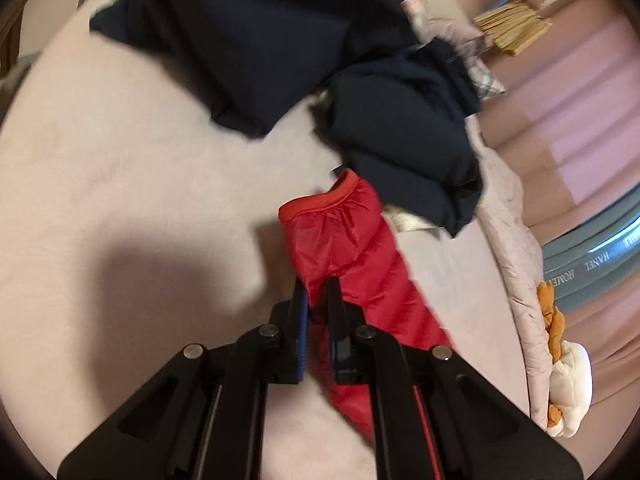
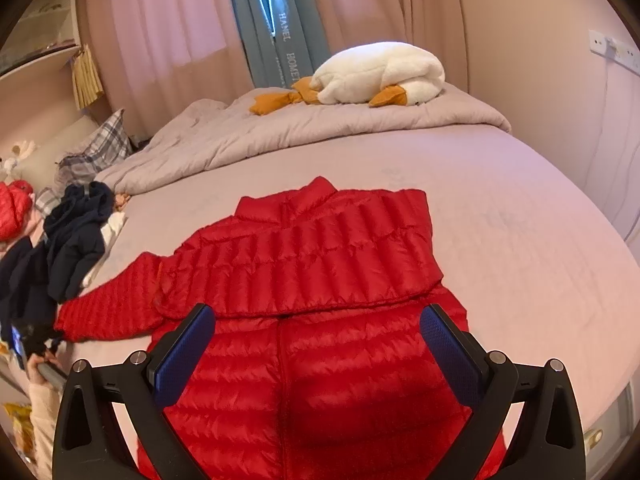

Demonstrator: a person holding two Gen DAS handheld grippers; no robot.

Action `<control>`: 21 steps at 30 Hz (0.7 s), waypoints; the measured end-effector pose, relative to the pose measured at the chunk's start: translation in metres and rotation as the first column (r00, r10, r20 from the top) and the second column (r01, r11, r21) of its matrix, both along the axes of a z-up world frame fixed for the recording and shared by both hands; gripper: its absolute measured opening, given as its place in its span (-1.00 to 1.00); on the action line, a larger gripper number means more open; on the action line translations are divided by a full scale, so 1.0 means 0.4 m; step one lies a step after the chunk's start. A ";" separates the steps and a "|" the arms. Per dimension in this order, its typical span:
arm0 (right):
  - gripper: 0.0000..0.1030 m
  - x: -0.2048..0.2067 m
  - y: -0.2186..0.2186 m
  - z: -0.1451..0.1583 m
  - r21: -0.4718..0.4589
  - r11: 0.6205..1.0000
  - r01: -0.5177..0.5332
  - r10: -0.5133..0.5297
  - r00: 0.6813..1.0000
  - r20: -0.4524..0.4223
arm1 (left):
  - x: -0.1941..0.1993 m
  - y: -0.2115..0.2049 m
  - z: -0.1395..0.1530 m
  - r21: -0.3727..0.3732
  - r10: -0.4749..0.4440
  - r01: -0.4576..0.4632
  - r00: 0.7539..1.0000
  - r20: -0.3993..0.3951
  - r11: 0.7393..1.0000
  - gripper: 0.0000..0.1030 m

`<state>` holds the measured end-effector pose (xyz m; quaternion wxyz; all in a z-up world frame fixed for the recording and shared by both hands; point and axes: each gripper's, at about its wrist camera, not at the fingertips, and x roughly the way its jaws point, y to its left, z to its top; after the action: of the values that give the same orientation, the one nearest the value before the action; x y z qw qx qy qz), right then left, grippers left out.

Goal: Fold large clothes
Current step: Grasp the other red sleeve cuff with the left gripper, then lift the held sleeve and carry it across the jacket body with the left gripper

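Left claw (image 1: 318, 300) clenched on the red jacket's sleeve (image 1: 344, 248), cuff toward twelve o'clock. Right claw (image 2: 316, 344) released, hovering over the red jacket (image 2: 320, 256) on the bed (image 2: 520, 220).

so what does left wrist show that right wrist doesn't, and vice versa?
Left wrist only: the left gripper shut on the red jacket's sleeve just behind its cuff, seen close up.

Right wrist only: the red jacket's body spread flat, one side folded across, the right gripper open above it, touching nothing, the whole plush goose.

Both: bed sheet, dark clothes pile, pink curtains, the jacket's sleeve.
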<state>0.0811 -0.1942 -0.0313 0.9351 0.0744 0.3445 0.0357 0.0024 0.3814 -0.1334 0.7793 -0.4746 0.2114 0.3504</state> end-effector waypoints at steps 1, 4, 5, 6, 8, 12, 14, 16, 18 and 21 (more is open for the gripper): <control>0.97 0.000 0.001 0.002 0.001 1.000 -0.002 0.002 1.000 0.003 | -0.005 -0.013 0.024 0.009 -0.006 0.006 1.000 0.018 1.000 -0.87; 0.97 -0.009 -0.002 0.011 0.003 1.000 -0.009 0.009 1.000 0.018 | -0.012 -0.049 0.081 0.034 -0.033 0.031 0.997 0.067 0.999 -0.88; 0.97 -0.011 -0.004 0.013 0.005 1.000 -0.009 0.009 1.000 0.022 | -0.015 -0.066 0.106 0.055 -0.047 0.042 0.996 0.077 0.998 -0.88; 0.97 -0.014 -0.007 0.016 0.007 1.000 -0.009 0.008 1.000 0.028 | -0.017 -0.082 0.128 0.072 -0.057 0.051 0.995 0.085 0.996 -0.88; 0.97 -0.018 -0.012 0.018 0.014 1.000 -0.010 0.010 0.999 0.034 | -0.018 -0.109 0.163 0.087 -0.077 0.068 0.991 0.106 0.994 -0.89; 0.97 -0.028 -0.026 0.019 0.029 1.000 -0.009 0.008 0.999 0.044 | -0.006 -0.162 0.232 0.124 -0.128 0.111 0.982 0.140 0.986 -0.89; 0.97 -0.035 -0.032 0.023 0.037 0.999 -0.006 0.004 0.999 0.052 | 0.002 -0.191 0.265 0.155 -0.155 0.132 0.977 0.148 0.979 -0.90; 0.97 -0.042 -0.041 0.026 0.050 0.999 -0.004 0.001 0.998 0.061 | 0.009 -0.218 0.293 0.179 -0.182 0.153 0.971 0.157 0.972 -0.90; 0.97 -0.049 -0.049 0.030 0.060 0.998 -0.001 -0.004 0.997 0.071 | 0.016 -0.251 0.323 0.211 -0.209 0.173 0.964 0.161 0.962 -0.90; 0.97 -0.055 -0.057 0.034 0.066 0.998 0.004 -0.009 0.997 0.077 | 0.025 -0.300 0.361 0.252 -0.254 0.208 0.953 0.168 0.945 -0.90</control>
<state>0.0591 -0.2170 -0.0176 0.9450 0.1046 0.3064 0.0466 0.0124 0.2612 0.0112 0.8822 -0.3848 0.1450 0.2296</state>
